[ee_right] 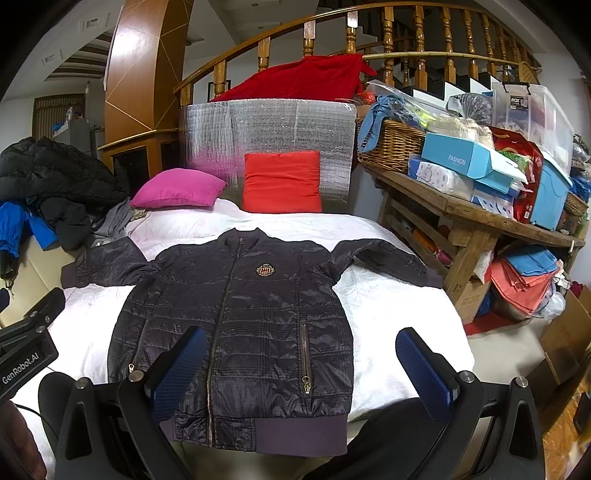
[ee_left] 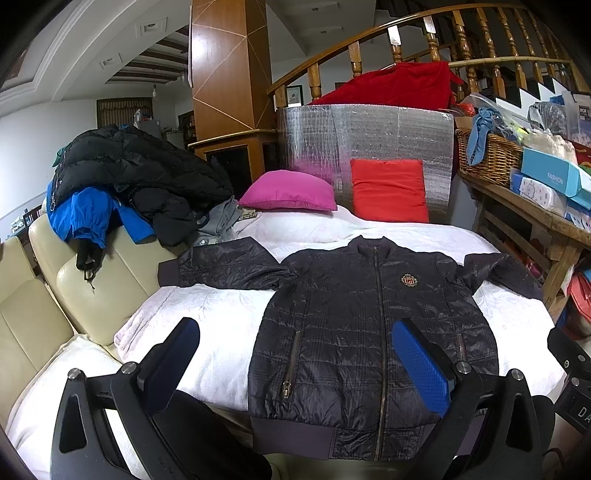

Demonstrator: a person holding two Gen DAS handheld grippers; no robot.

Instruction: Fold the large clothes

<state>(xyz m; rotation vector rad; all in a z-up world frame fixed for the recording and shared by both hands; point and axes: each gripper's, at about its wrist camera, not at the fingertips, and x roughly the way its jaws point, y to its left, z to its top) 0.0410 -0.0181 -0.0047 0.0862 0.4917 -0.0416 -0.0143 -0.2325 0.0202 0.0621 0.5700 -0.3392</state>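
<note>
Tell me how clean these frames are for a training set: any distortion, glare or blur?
Left wrist view: strong fisheye bending, black corners; the jacket is sharp with a mild sheen, and the foil panel behind it glares. Right wrist view: the same curvature, railing bowed, jacket evenly lit, no motion blur.

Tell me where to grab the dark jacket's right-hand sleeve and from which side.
Grip the sleeve near its cuff with the open right gripper, coming from the table side. It lies flat and stretched outward on the white blanket, so the free end lifts easily toward the zipper.
</note>
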